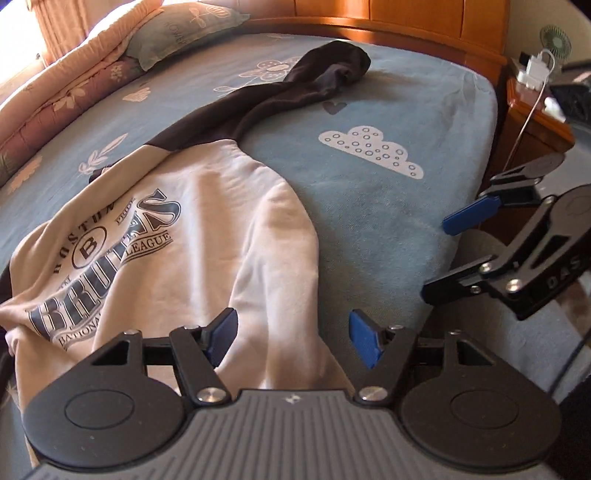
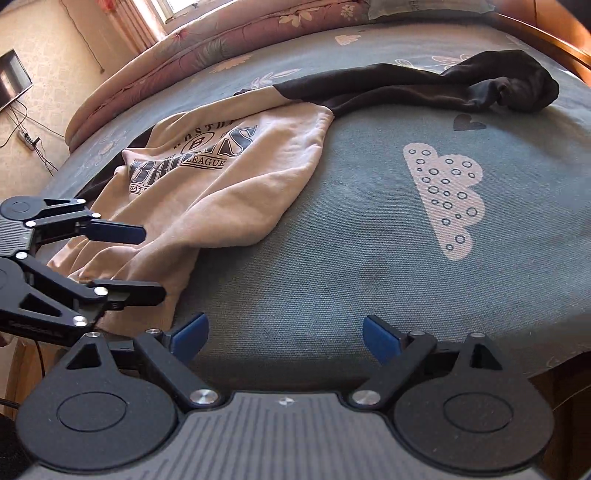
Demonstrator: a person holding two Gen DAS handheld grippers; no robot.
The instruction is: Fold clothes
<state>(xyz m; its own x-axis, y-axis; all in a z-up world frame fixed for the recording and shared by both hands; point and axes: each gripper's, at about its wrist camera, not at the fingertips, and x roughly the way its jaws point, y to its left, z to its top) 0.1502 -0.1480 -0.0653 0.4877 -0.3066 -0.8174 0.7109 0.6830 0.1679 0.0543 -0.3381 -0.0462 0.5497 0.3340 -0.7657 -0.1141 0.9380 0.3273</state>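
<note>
On the blue bed [image 1: 388,229] a cream sweatshirt [image 1: 207,236] lies rumpled, its dark sleeve [image 1: 295,88] trailing far and to the right. The left tongs [image 1: 291,336] hang wide open and empty over its near hem, nearer than the right tongs [image 2: 282,338], also open and empty, off its right edge.

Left tool [image 1: 291,334] jaws spread wide, right tool [image 2: 282,338] likewise, side by side

one sweatshirt [image 1: 192,236], two grippers, one bed [image 1: 388,229], one pillow [image 1: 177,33], one folded quilt [image 1: 74,85], one small fan [image 1: 555,38].
</note>
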